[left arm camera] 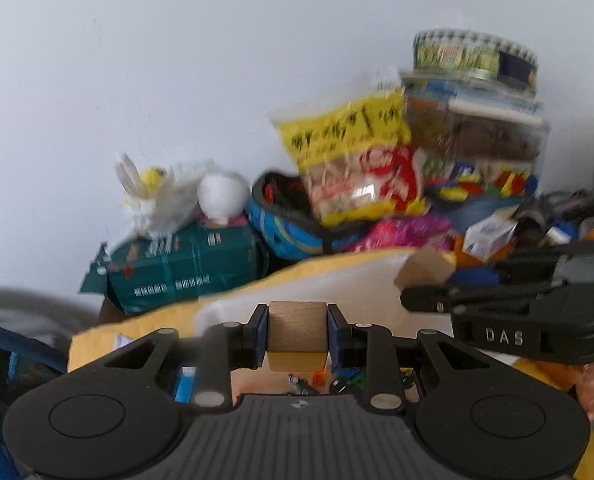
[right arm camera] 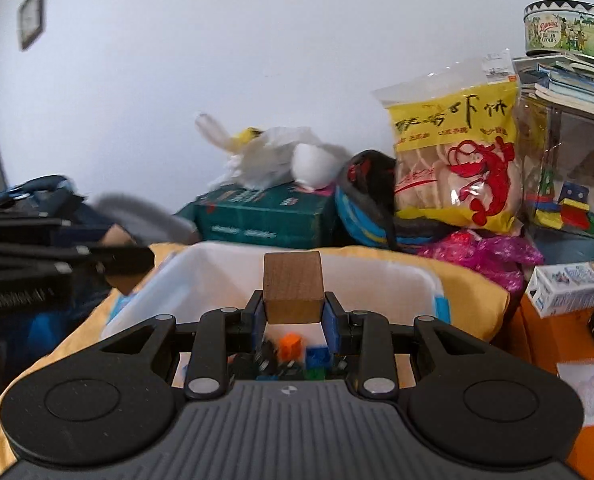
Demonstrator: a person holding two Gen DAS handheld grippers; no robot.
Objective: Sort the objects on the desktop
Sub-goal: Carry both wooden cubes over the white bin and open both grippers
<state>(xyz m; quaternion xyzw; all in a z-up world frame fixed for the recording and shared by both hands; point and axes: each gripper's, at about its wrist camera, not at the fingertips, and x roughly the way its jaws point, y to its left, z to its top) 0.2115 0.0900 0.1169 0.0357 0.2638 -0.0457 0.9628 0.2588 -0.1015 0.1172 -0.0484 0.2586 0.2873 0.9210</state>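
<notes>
Gripping a pale wooden cube (left arm camera: 297,334) low in the frame's centre, left gripper (left arm camera: 296,336) pinching it between blue pads (left arm camera: 260,338), jaws narrow and pressing both side faces. Hovering over the white bin (left arm camera: 337,280) sitting on yellow cloth (left arm camera: 145,328), small coloured pieces (left arm camera: 321,380) showing blurred beneath the cube. Reaching in at right centre, the other tool's black body (left arm camera: 537,320). Switching views: clamping a darker wooden cube (right arm camera: 293,288) at lower centre, right gripper (right arm camera: 293,320) holding only its bottom portion, most of the block sticking up above the fingertips. Floating above the same white bin (right arm camera: 377,276), orange brick (right arm camera: 290,345) and blue brick (right arm camera: 318,357) lying inside below. Leaning at upper right, yellow cracker bag (right arm camera: 457,152); sitting behind the bin, green box (right arm camera: 265,216); perching at top right, cookie tin (right arm camera: 565,32).
</notes>
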